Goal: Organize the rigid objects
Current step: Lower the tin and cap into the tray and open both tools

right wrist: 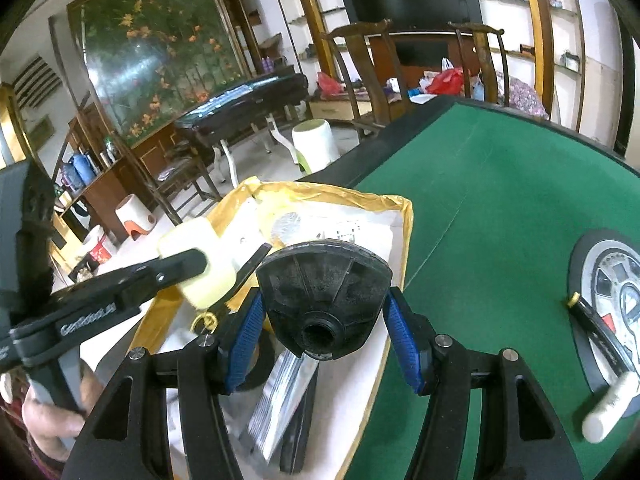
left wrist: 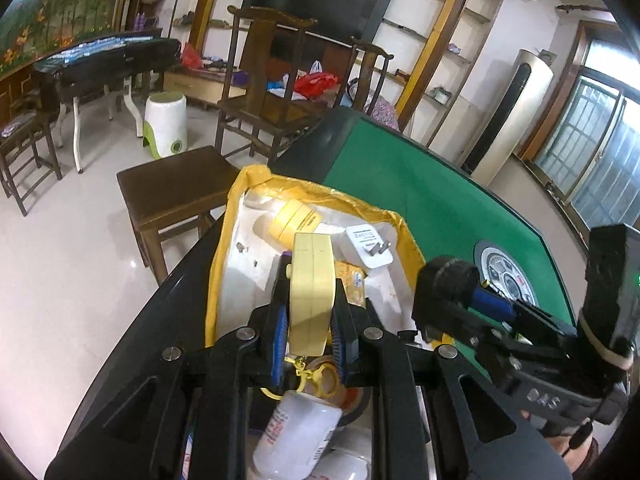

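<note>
My left gripper (left wrist: 310,308) is shut on a pale yellow box-like object (left wrist: 312,288) with a yellow keychain hanging under it, held above the yellow-rimmed white tray (left wrist: 230,220). It also shows in the right wrist view (right wrist: 200,264). My right gripper (right wrist: 324,312) is shut on a black fan-shaped plastic part (right wrist: 324,284), over the tray's right side (right wrist: 406,232). In the tray lie a yellow tape roll (left wrist: 292,220), a white plug adapter (left wrist: 366,246), a white bottle (left wrist: 296,436) and a silver packet (right wrist: 280,404).
The tray sits at the left edge of a green felt table (right wrist: 480,208). A round dial panel (right wrist: 612,292) with a black pen (right wrist: 596,332) and a white stick (right wrist: 608,408) lies on the right. A wooden stool (left wrist: 172,188) and chairs (left wrist: 264,80) stand beyond.
</note>
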